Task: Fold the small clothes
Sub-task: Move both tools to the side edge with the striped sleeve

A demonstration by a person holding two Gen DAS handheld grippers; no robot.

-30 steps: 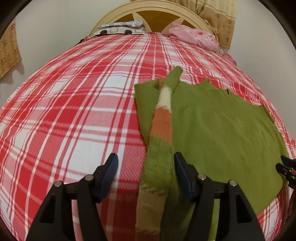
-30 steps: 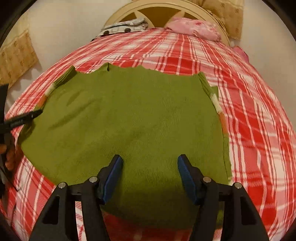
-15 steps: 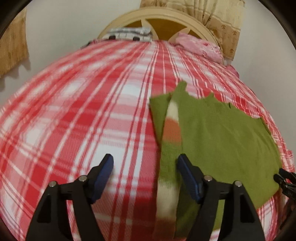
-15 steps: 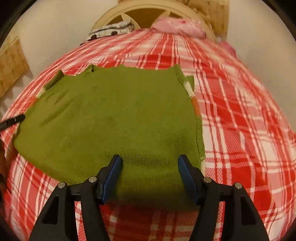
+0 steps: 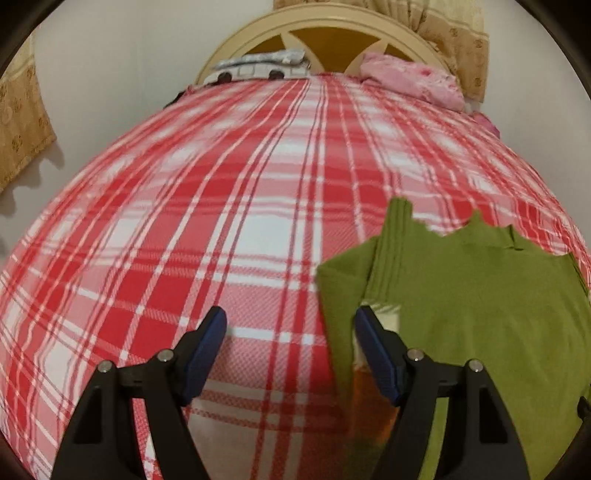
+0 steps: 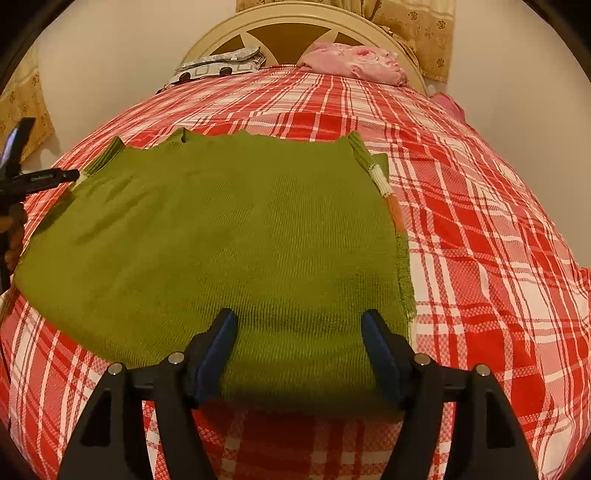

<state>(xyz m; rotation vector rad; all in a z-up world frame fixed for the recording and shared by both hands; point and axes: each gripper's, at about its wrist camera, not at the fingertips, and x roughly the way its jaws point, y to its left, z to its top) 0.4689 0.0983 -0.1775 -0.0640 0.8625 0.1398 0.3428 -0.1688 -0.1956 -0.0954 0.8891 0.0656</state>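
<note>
One green sweater [image 6: 221, 236], two grippers, two pillows

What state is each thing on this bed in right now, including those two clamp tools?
Green sweater: lying flat, both striped sleeves folded in.
Left gripper: open, holding nothing, over the plaid bedsheet.
Right gripper: jaws opening, sweater hem beneath, not pinched.
Pink pillow: resting against the headboard.

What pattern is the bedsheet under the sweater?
Red and white plaid bedsheet, clearest in the right wrist view, beneath the green sweater.
</note>
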